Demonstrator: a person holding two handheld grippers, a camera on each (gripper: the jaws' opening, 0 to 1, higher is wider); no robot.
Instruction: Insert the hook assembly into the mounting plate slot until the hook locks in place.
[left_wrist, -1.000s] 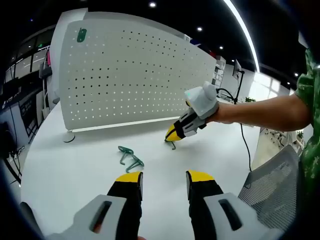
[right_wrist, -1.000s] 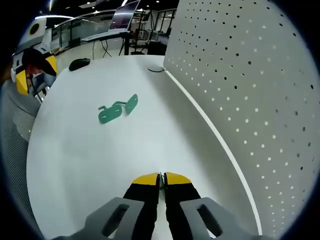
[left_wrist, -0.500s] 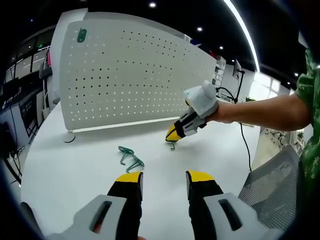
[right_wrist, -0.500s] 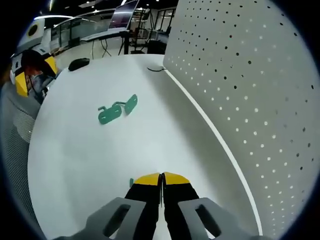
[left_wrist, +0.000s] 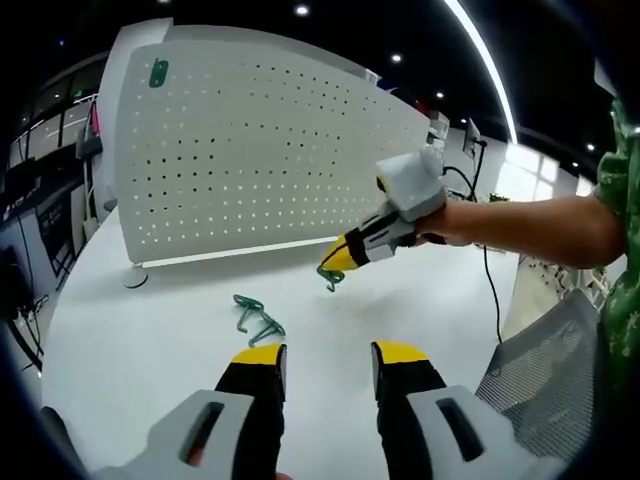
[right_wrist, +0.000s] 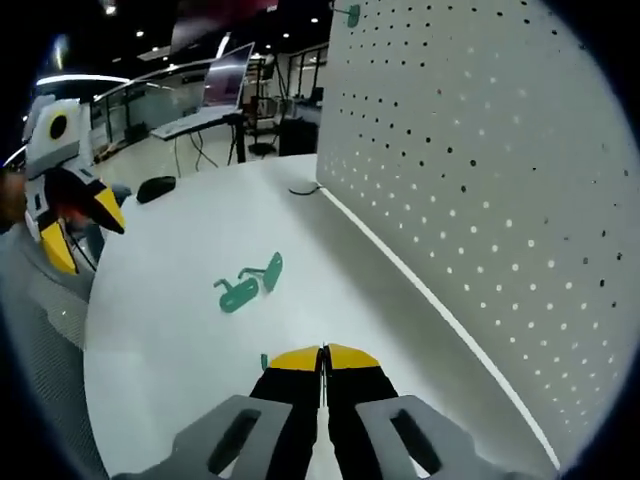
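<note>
Now right gripper (left_wrist: 343, 262) jaws clamp thin green hook (left_wrist: 329, 277); left gripper (left_wrist: 325, 352) jaws apart.

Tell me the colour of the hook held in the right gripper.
Green; the hook hangs from the right gripper, clearest in the left gripper view.

Left gripper (left_wrist: 325, 365) with black jaws tipped yellow, grey moulded housings with dark slots, right gripper (right_wrist: 322, 360) alike (white box body atop it at 2 o'clock in the left gripper view), green patterned sleeve (left_wrist: 620, 190) at 3 o'clock
</note>
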